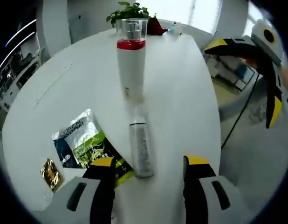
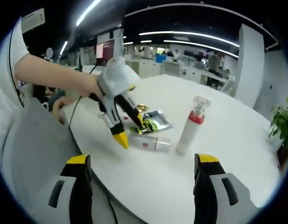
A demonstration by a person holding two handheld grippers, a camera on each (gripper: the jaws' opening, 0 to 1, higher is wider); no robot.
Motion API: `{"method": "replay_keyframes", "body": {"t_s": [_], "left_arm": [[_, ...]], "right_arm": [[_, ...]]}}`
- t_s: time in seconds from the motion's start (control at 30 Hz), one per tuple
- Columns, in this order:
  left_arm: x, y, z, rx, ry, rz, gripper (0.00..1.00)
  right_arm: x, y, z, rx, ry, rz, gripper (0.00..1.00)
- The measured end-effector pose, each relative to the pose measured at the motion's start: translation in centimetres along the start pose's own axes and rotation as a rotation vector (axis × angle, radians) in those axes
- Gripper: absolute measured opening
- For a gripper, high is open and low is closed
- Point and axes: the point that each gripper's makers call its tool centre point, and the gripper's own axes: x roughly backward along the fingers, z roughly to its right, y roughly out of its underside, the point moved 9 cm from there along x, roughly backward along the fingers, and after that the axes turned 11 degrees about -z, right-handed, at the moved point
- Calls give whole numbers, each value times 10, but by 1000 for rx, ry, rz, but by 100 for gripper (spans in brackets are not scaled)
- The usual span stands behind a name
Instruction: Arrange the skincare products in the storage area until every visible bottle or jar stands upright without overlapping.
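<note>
1. A round white table [image 1: 181, 93] carries the skincare items, seen from the near edge in the left gripper view and from the side in the right gripper view [image 2: 237, 140].
2. A tall white pump bottle [image 1: 131, 58] with a red collar and a clear cap stands upright toward the far middle of the table; in the right gripper view it stands right of the other items [image 2: 190, 128].
3. A slim silver tube [image 1: 140, 149] lies flat on its side, nearer than the bottle and in line with it, apart from its base. In the right gripper view it lies just left of the bottle's foot [image 2: 153, 142].
4. A flat sachet pack [image 1: 85, 144] printed in silver, green and dark blue lies left of the tube, its near corner close beside the tube.
5. A small gold foil sachet [image 1: 51, 173] lies left of that pack, close to the table's near edge.
6. The left gripper [image 1: 146, 163] hangs over the near end of the tube with its yellow-tipped jaws spread wide, holding nothing. In the right gripper view it points down over the sachets and the tube [image 2: 130, 133], gripped by a person's hand [image 2: 90, 86].
7. The right gripper [image 2: 143, 161] is off the table's near edge, jaws spread and empty; it enters the left gripper view at far right [image 1: 267, 70].
8. A potted plant [image 1: 130, 11] stands at the table's far edge.
</note>
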Motion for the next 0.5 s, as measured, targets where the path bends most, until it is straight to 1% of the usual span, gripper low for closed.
{"method": "replay_keyframes", "body": {"t_s": [0.07,0.13,0.2,0.23,0.27,0.37,0.43,0.5], "left_arm": [[-4,-4,-1,-14,3,-17,51],[-9,-10,-2,-24,9,-29,53],[-13,-14,-5,-46,-15,-56,54],[-15,-16,-6,-65,-35,-79,53],[-16,-16,-6,-68,-37,-86,52],[-25,-18,-5,-90,-13,-123,51],[-28,-19,-4,-115,-16,-137,52],[-28,-22,-4,-118,-18,-134,52]], "right_arm": [[0,1,0,-4,2,0,90],[0,1,0,-6,2,0,90],[0,1,0,-7,2,-2,90],[0,1,0,-8,1,-2,90],[1,1,0,-8,0,-3,90],[-1,2,1,-5,-2,-4,90],[-1,2,1,-6,-3,-5,90],[-1,2,1,-6,-8,-6,90]]}}
